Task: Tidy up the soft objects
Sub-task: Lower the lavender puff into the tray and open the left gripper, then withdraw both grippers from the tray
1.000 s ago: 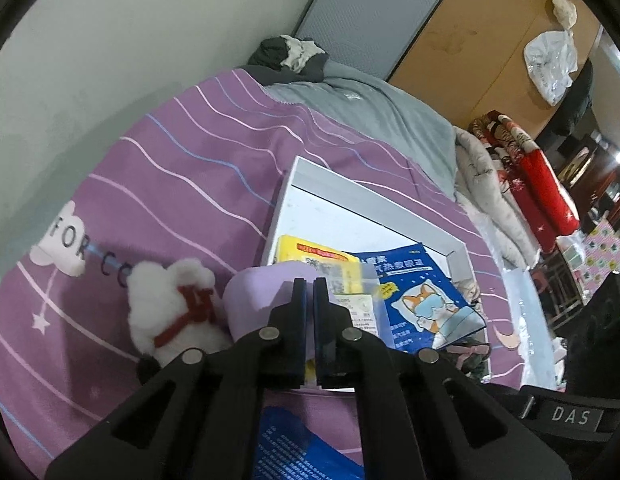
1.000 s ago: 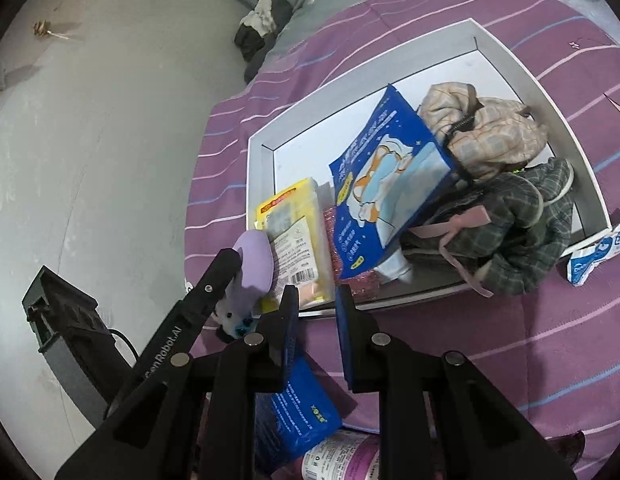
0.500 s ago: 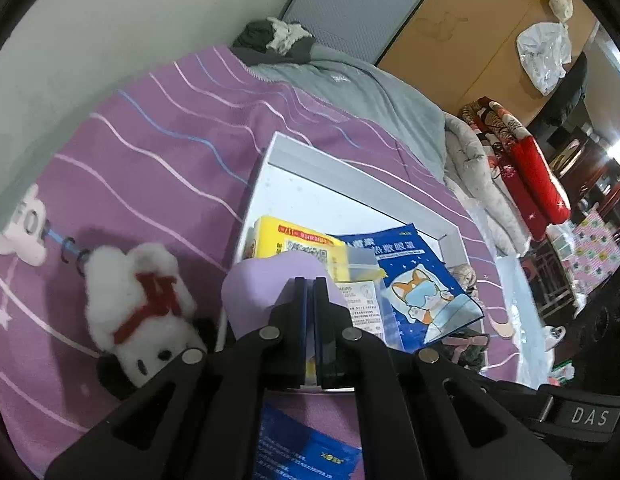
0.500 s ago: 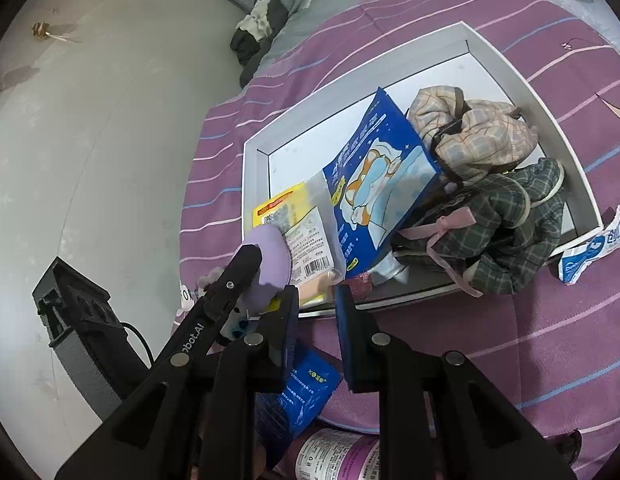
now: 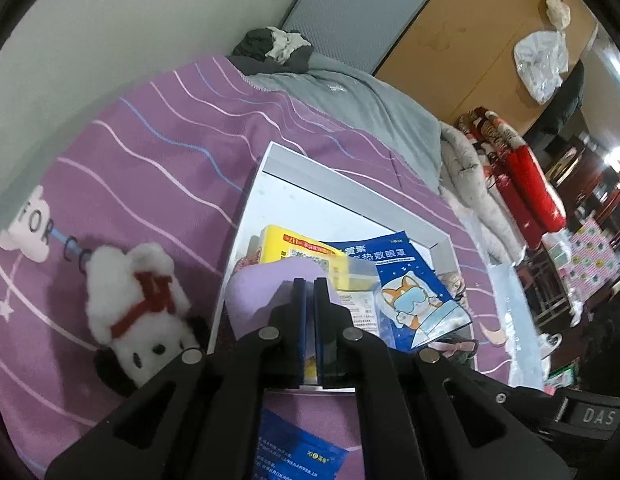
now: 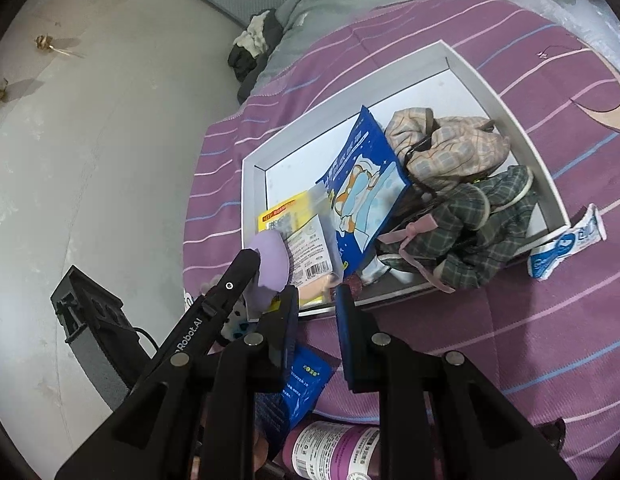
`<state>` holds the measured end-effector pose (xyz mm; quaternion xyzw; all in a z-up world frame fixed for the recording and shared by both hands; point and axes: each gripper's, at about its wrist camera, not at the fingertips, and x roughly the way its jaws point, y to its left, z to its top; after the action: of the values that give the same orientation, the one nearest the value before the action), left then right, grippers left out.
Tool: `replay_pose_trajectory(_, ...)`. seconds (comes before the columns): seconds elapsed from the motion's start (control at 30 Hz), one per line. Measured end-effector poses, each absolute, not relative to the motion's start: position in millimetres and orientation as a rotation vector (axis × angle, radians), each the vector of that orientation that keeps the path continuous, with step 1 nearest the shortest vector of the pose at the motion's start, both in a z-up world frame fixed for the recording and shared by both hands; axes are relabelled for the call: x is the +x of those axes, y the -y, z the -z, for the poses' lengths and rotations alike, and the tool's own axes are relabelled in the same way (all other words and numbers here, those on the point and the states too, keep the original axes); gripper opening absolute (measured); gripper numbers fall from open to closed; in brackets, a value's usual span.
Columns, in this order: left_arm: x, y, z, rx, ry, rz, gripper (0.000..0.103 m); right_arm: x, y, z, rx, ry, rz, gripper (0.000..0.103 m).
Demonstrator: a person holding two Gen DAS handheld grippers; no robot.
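Observation:
A shallow white tray lies on the purple striped bedspread. It holds a yellow pack, a blue eye-mask pack, a beige checked cloth and a green plaid garment. My left gripper is shut on a purple plush toy over the tray's near left corner. In the right wrist view that toy hangs from the left gripper's tip. My right gripper hovers just before the tray's near rim, jaws slightly apart with nothing between them. A white plush dog with a red scarf lies left of the tray.
A blue pack and a pink-labelled can lie on the bedspread under my grippers. A white and blue sachet sits by the tray's right corner. A wall stands to the left; a grey quilt lies beyond the tray.
The left gripper has carried the purple toy a little farther over the tray's near left corner, onto the yellow pack. The right gripper has barely shifted.

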<state>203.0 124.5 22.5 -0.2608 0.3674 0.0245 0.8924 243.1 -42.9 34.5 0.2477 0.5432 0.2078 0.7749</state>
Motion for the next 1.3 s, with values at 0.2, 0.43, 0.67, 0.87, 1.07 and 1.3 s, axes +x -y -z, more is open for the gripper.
replay_pose_trajectory(0.2, 203.0, -108.8, -30.7, -0.408, -0.802, -0.093, 0.023, 233.7, 48.4, -41.7, 0.520, -1.168, -0.435, 0.026)
replay_pose_trajectory(0.43, 194.7, -93.0, -43.5, -0.320, -0.815, -0.095, 0.053, 222.2, 61.3, -48.9, 0.492, -1.155, -0.392, 0.037)
replay_pose_trajectory(0.67, 182.9, -83.9, -53.1, -0.253, -0.835, -0.093, 0.054, 202.2, 72.9, -61.0, 0.436, -1.061, -0.365, 0.062)
replay_pose_trajectory(0.87, 174.6, -82.6, -50.5, -0.242, -0.875, -0.083, 0.054, 175.4, 75.2, -47.9, 0.274, -0.873, -0.342, 0.081)
replay_pose_trajectory(1.07, 153.7, -64.4, -41.6, -0.237, -0.890, -0.038, 0.054, 153.4, 81.6, -24.0, 0.188, -0.849, -0.317, 0.081)
replay_pose_trajectory(1.3, 134.4, -42.5, -14.7, -0.187, -0.910, -0.046, 0.054, 138.1, 92.9, -4.0, 0.163, -0.903, -0.304, 0.081)
